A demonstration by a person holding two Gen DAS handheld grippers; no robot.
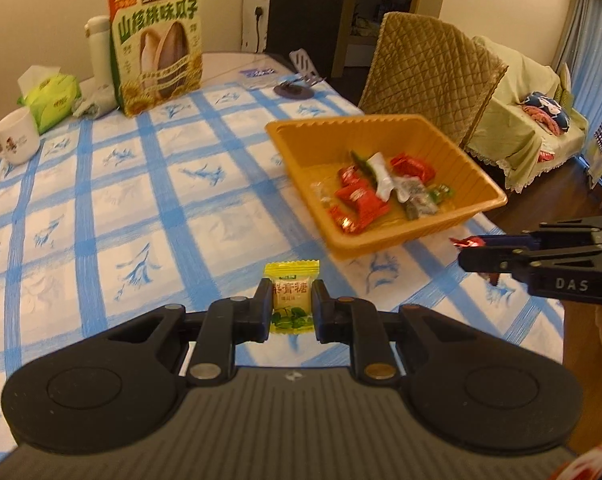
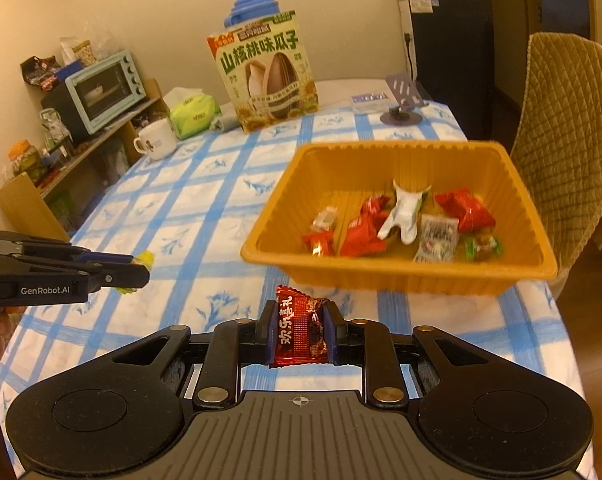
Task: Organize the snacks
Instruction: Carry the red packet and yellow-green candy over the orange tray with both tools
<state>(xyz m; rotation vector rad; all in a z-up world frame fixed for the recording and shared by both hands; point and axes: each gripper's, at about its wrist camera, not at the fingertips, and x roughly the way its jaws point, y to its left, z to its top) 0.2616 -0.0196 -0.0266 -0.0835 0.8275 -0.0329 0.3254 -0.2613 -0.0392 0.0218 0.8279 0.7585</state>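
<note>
Orange tray (image 2: 401, 280) near rim motion-blurred; yellow candy (image 2: 145, 259) mostly hidden behind left gripper (image 2: 141, 268)

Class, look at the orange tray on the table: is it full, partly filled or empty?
Partly filled. The orange tray holds a loose handful of wrapped candies at one end, while much of its floor and its far wall stay bare.

Glossy orange plastic tray (image 2: 401, 280), shiny foil red candy (image 2: 301, 332), matt woven tablecloth (image 1: 141, 208)
</note>
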